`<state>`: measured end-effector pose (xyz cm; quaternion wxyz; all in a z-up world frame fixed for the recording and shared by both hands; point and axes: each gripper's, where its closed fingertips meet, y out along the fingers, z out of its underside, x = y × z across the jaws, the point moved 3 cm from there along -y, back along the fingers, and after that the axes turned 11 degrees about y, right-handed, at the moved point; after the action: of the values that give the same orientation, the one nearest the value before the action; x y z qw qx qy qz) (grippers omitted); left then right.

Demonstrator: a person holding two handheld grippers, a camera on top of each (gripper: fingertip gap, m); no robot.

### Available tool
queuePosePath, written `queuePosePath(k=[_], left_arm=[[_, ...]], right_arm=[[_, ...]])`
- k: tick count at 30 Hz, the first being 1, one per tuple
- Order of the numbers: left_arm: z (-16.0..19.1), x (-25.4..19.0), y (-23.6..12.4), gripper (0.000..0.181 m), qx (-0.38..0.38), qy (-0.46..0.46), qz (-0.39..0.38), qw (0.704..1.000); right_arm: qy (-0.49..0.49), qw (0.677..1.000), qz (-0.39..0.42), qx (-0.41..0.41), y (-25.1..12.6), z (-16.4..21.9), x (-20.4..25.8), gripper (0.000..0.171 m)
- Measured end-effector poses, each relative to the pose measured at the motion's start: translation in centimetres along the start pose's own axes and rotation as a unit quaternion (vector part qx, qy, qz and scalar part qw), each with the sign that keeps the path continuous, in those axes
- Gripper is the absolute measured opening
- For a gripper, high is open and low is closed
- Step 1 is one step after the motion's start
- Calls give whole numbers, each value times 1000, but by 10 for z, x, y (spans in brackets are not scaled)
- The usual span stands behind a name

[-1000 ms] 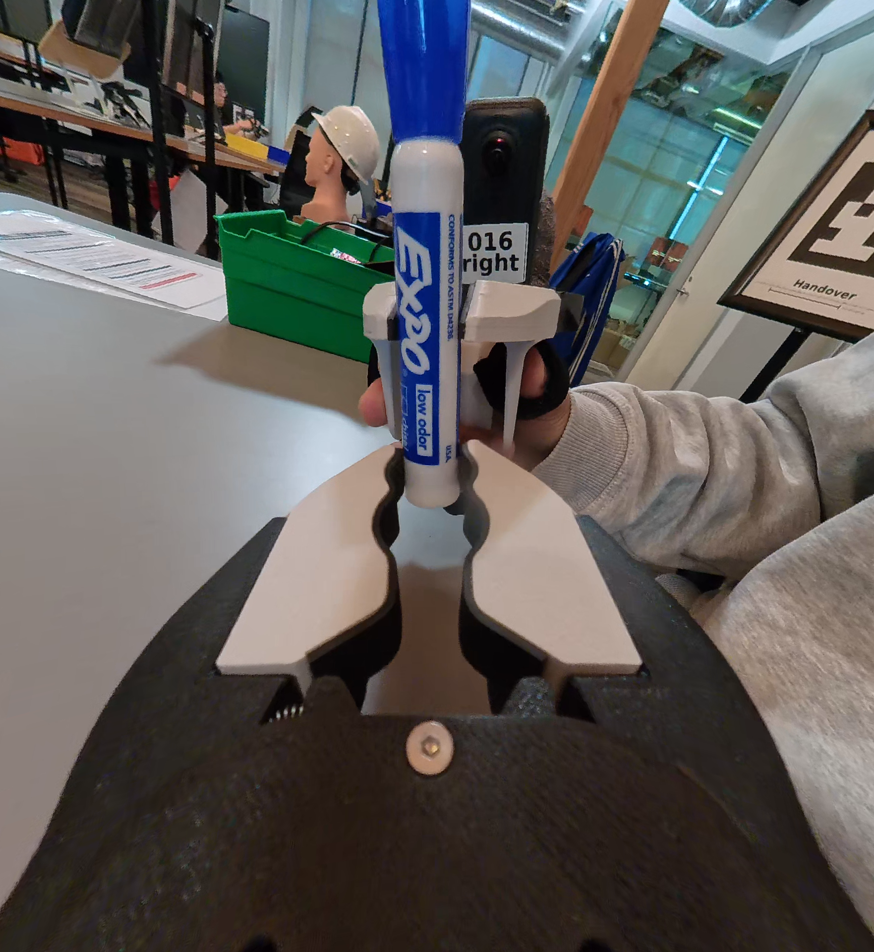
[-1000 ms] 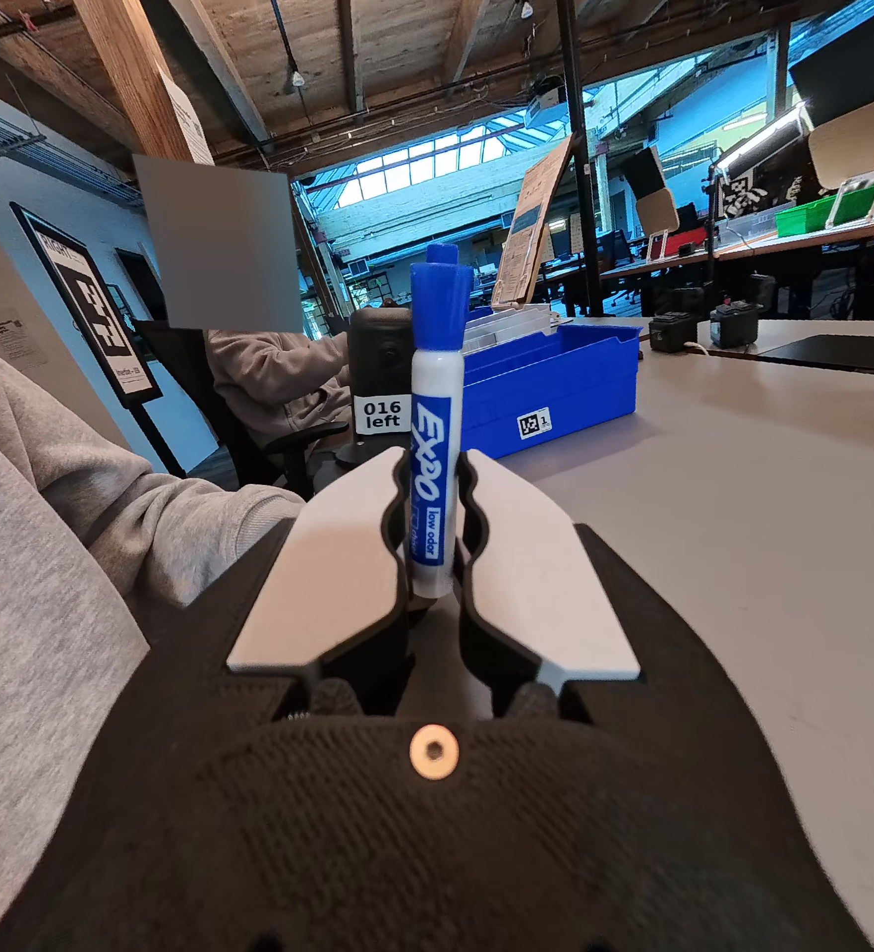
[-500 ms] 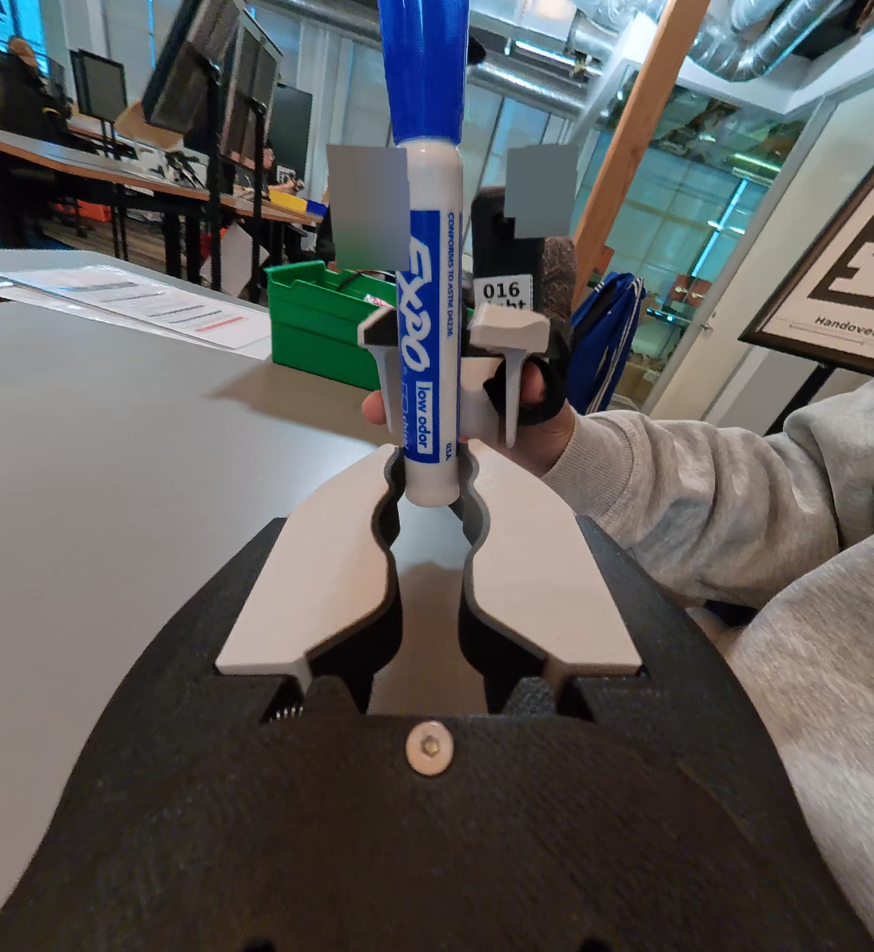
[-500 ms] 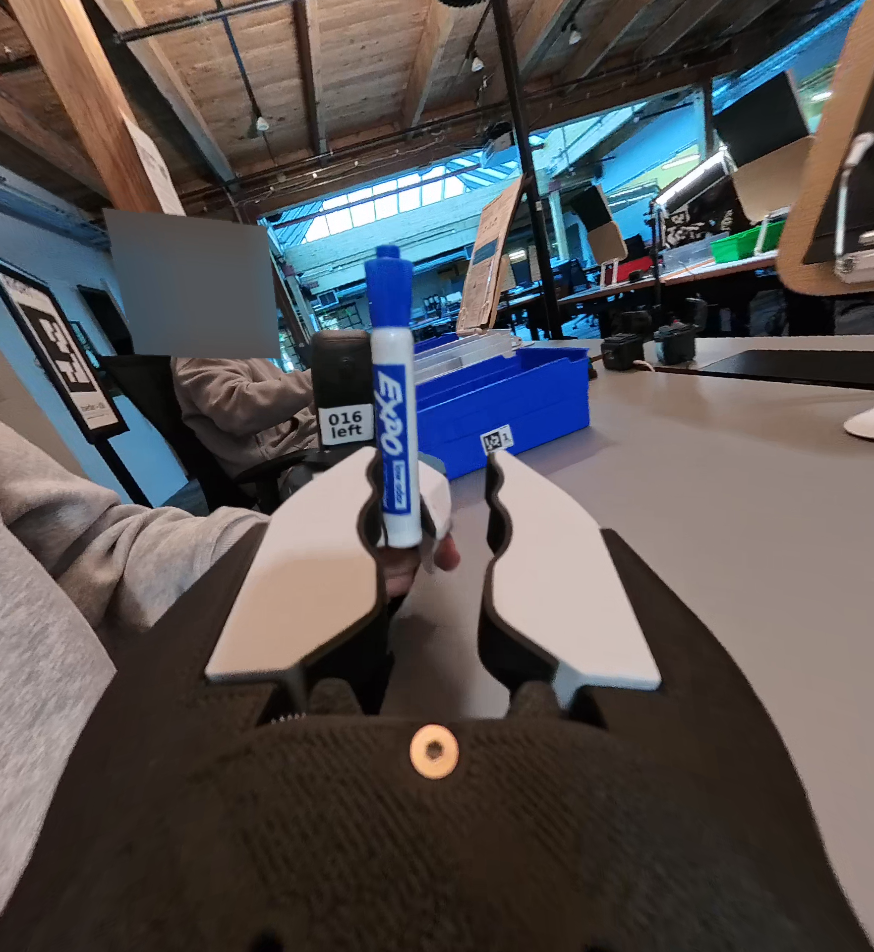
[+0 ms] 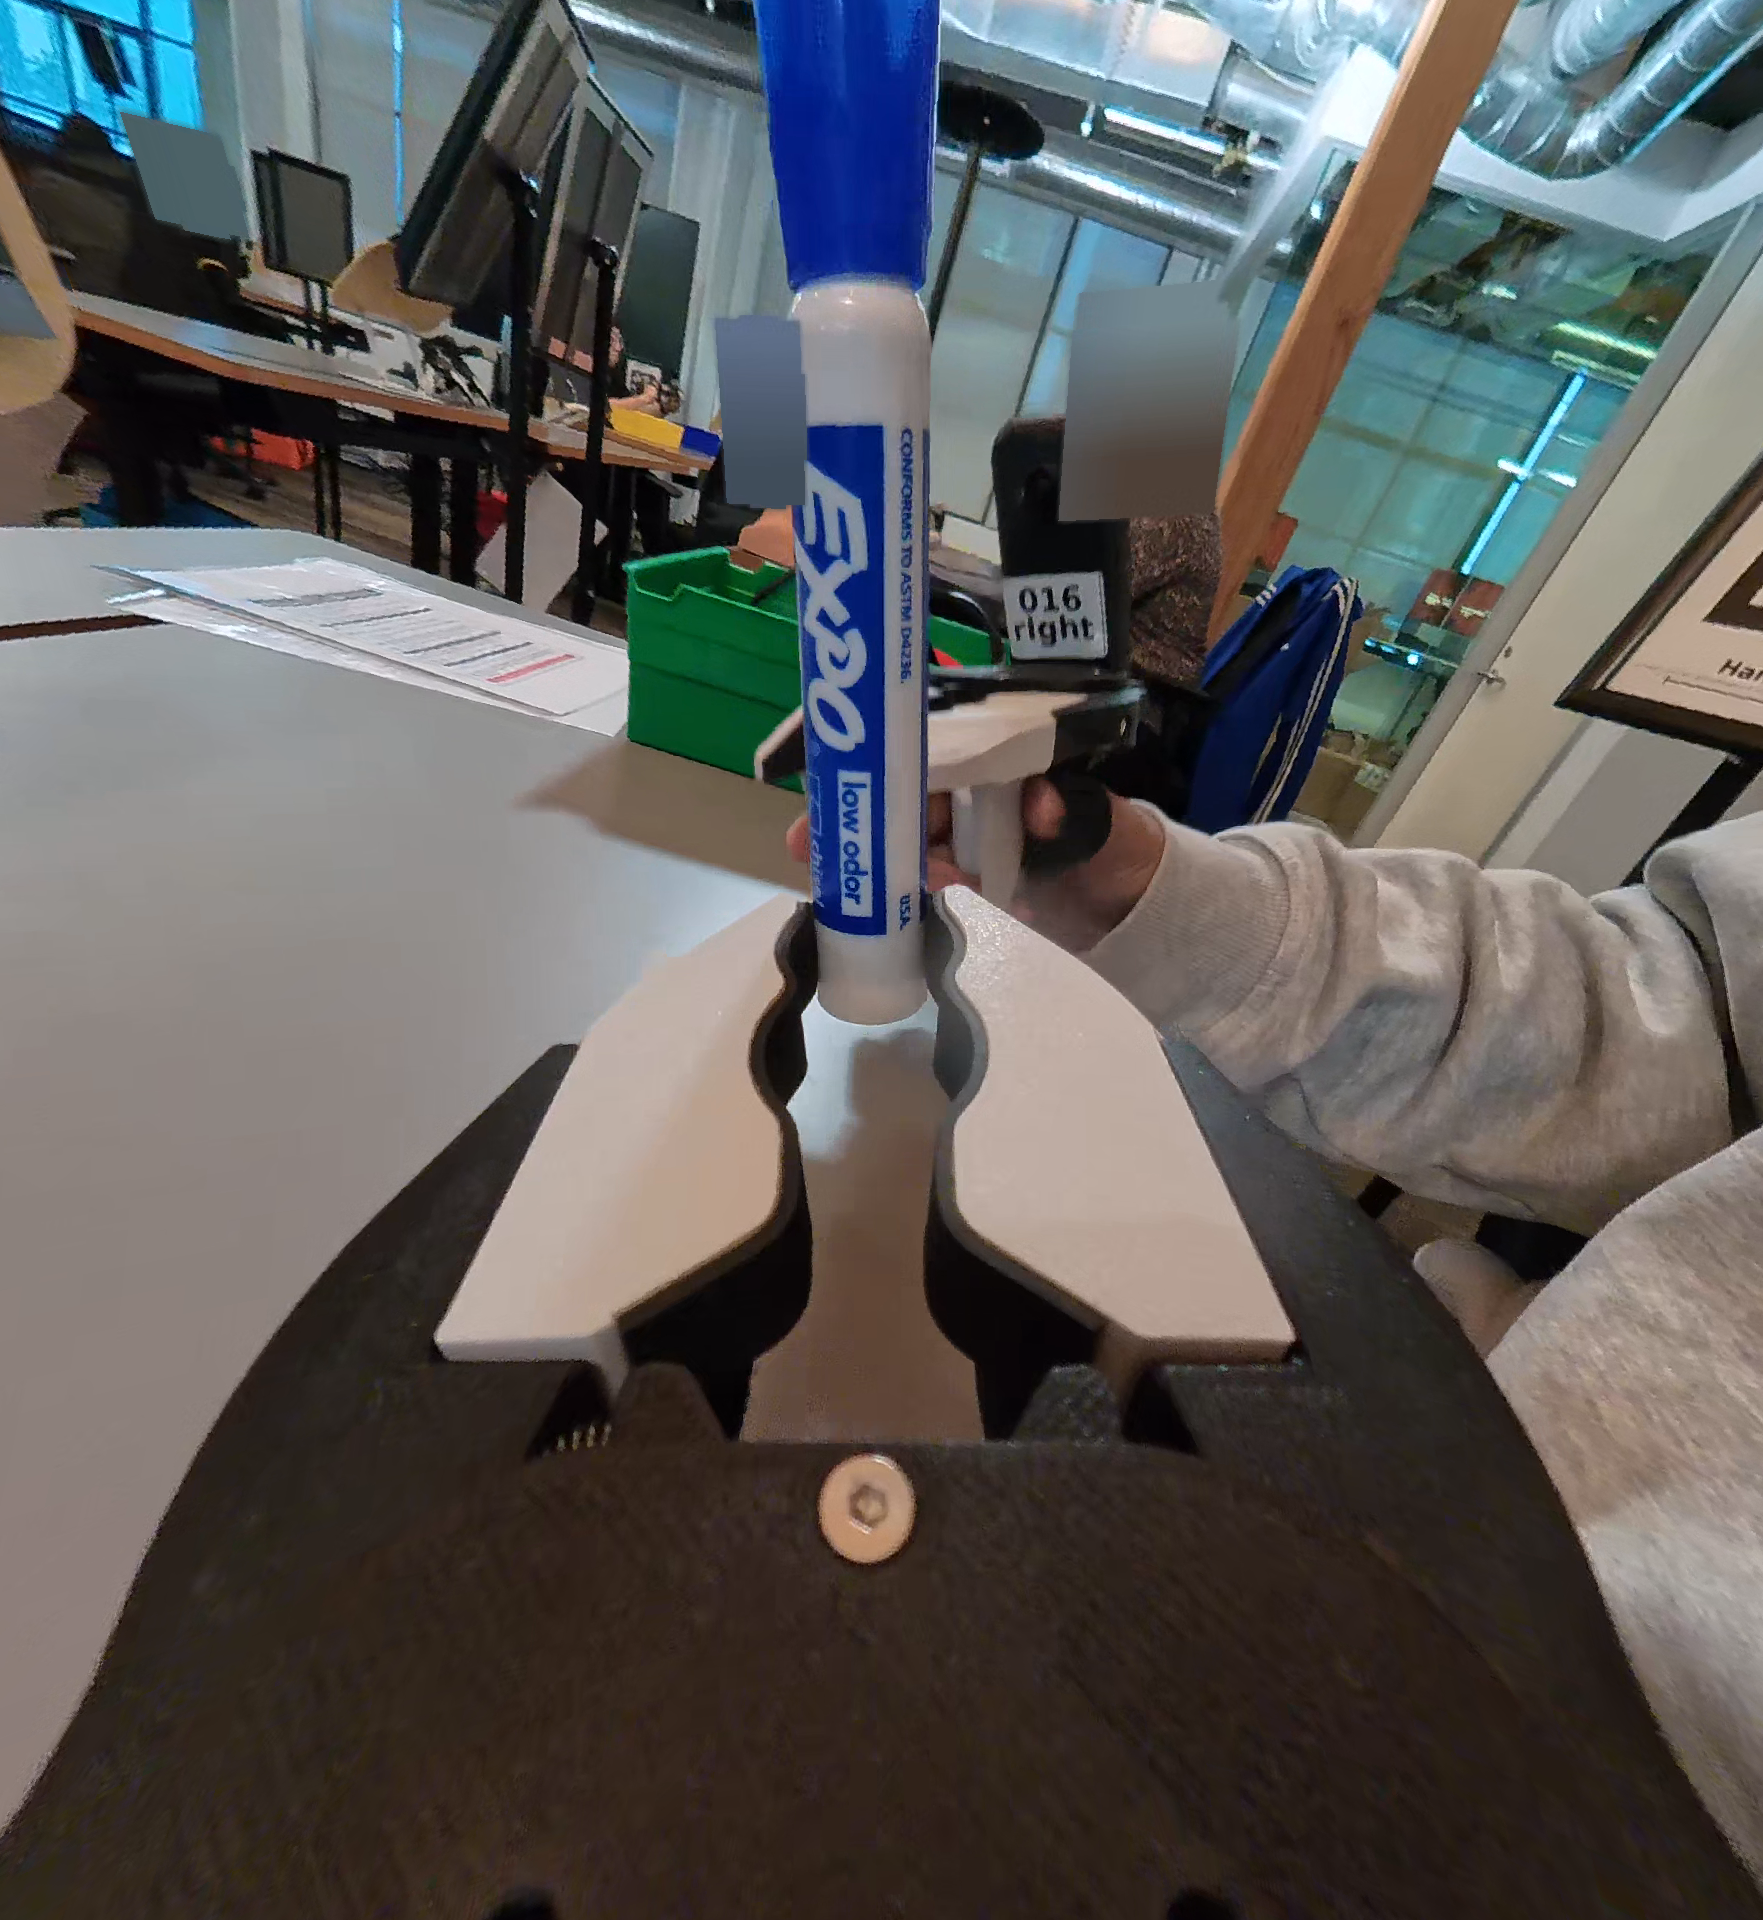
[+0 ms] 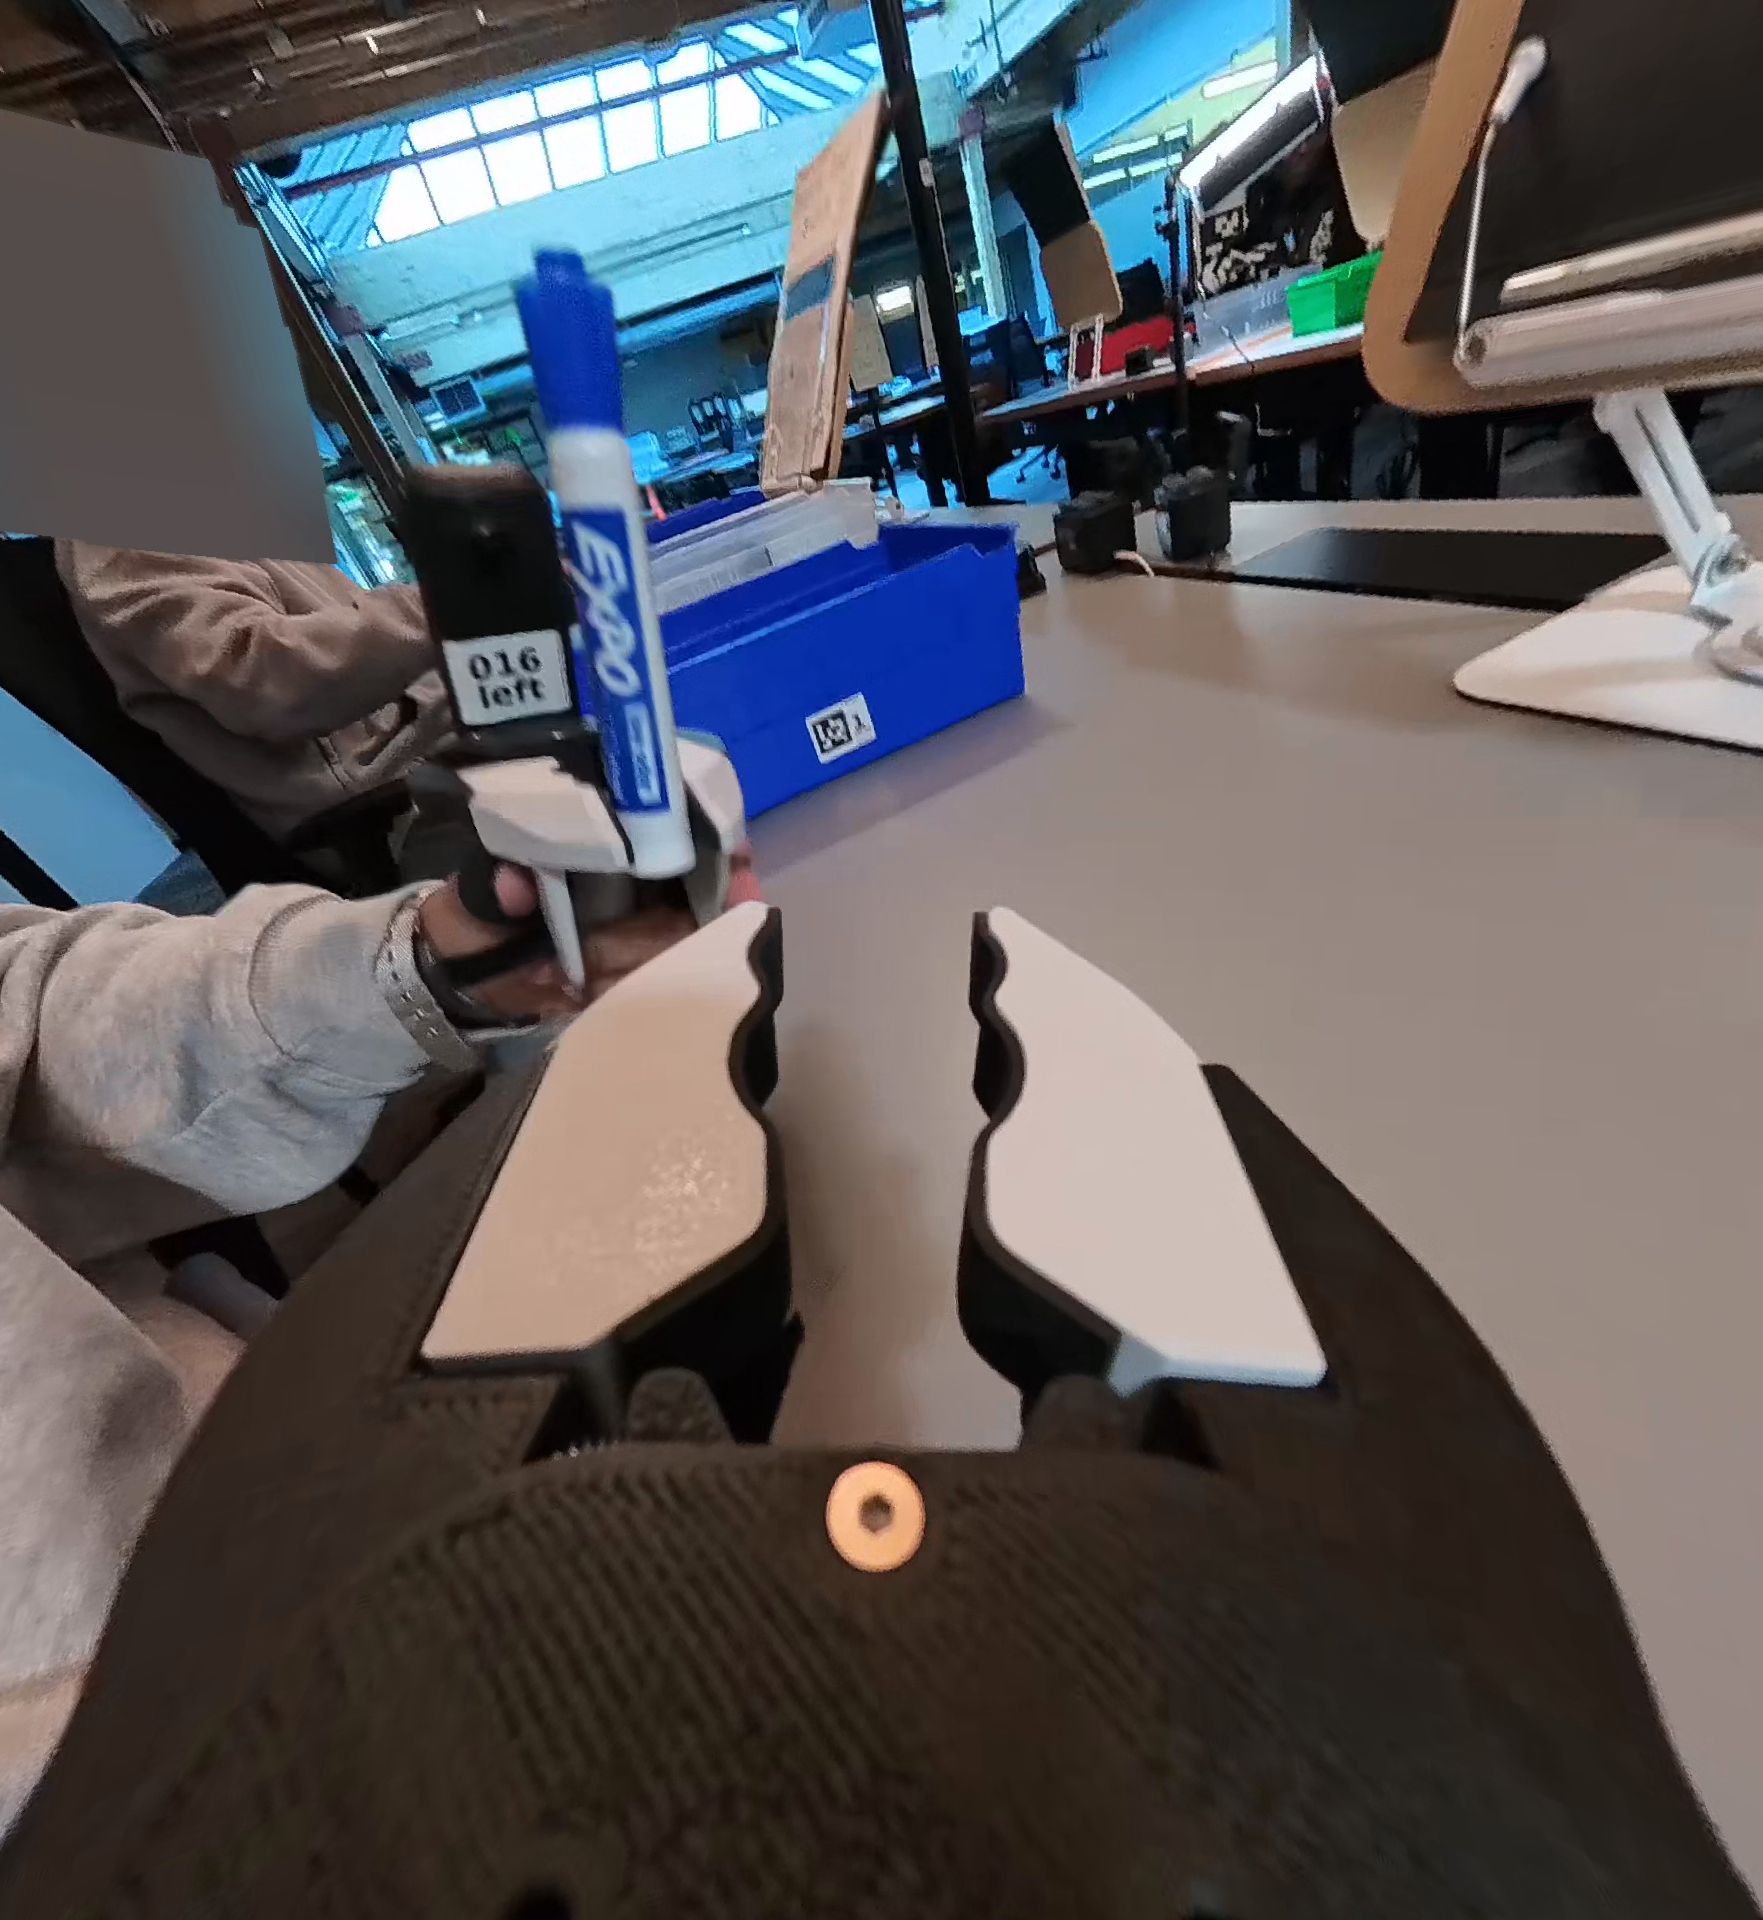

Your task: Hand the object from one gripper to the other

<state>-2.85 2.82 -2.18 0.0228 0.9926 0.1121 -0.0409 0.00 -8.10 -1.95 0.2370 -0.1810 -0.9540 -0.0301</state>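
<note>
left tool point(image 5: 869, 940): fingers drawn in narrow on the lower barrel of the marker point(image 5: 864, 665), gripping just above its blunt white end; marker stands upright, blue cap up and running out of the top of the left wrist view.
right tool point(image 6: 875, 935): fingers spread wide with nothing between them, only bare grey worktop point(image 6: 1376, 935) showing in the gap.
marker, second look: in the right wrist view it point(image 6: 612, 613) sits off to the left of the open fingers, pinched in the left tool point(image 6: 648, 821), leaning slightly, clear of the worktop.
spacing: right tool point(image 5: 918, 748) shows behind the marker in the left wrist view, turned partly sideways; the two tools are near but apart, no contact with the marker from the right side.
hands: a grey-sleeved hand point(image 6: 534, 935) works the left tool's trigger handle.
surroundings: blue bin point(image 6: 856, 644) and monitor stand point(image 6: 1687, 644) on the worktop beyond; green bin point(image 5: 700, 665) and a printed sheet point(image 5: 389, 634) on the far side.
step in hand: by my read the transfer itself is done, the marker carried by the left tool alone and the right one released.
next move: likely just separating the tools cleanly; left grip needs to stay firm since it holds low on a tall marker, which could tip.
risk: top-heavy hold; a slack squeeze could let it pivot.
</note>
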Motion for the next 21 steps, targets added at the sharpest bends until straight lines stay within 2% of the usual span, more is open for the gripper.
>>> queuePosePath(k=[8, 13, 18, 21], left_arm=[[15, -28, 23, 20, 30, 1, 51, 998], [22, -42, 33, 20, 47, 8, 76, 996], [23, -48, 35, 20, 49, 8, 86, 995], [22, -46, 34, 20, 45, 2, 85, 995]], right_arm=[[-37, 997, -58, -41, 4, -37, 54, 38], [-47, 995, -75, -40, 6, -43, 70, 39], [-56, 995, -77, -32, 8, -40, 74, 21], [-58, 995, -79, -36, 8, -40, 75, 19]])
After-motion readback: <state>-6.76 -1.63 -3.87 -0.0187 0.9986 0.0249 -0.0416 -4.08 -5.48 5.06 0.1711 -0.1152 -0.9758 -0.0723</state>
